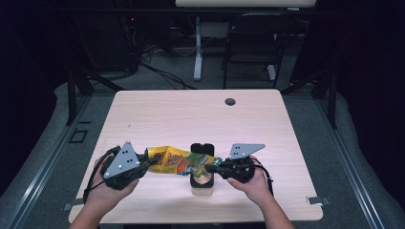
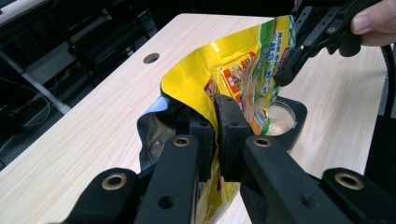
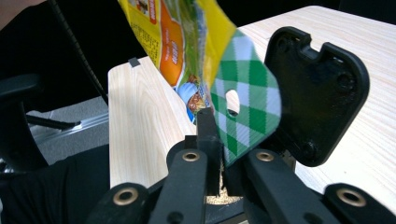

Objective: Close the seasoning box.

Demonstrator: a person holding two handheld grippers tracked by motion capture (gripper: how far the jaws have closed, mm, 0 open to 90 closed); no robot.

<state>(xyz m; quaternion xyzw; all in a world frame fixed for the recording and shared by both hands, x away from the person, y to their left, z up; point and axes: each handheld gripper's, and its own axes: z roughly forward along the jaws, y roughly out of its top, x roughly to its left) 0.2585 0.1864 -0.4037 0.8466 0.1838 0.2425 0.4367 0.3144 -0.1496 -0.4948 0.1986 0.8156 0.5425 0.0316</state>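
Observation:
A yellow snack bag (image 1: 174, 162) hangs stretched between my two grippers, just above the table. My left gripper (image 1: 149, 162) is shut on the bag's crumpled end (image 2: 187, 93), its jaws (image 2: 215, 116) pinching the foil. My right gripper (image 1: 212, 167) is shut on the green checkered end (image 3: 247, 107), which sticks up between its jaws (image 3: 219, 126). Under that end stands a small container (image 1: 201, 183) with a black top and a round opening showing tan grains (image 2: 280, 122). Its black flip lid (image 3: 317, 88) stands open behind the bag.
The light wooden table (image 1: 167, 114) has a cable hole (image 1: 230, 101) near its far edge. A dark chair (image 1: 253, 43) and a white desk leg (image 1: 197, 52) stand beyond it. A person's hands (image 1: 260, 183) hold both grippers at the near edge.

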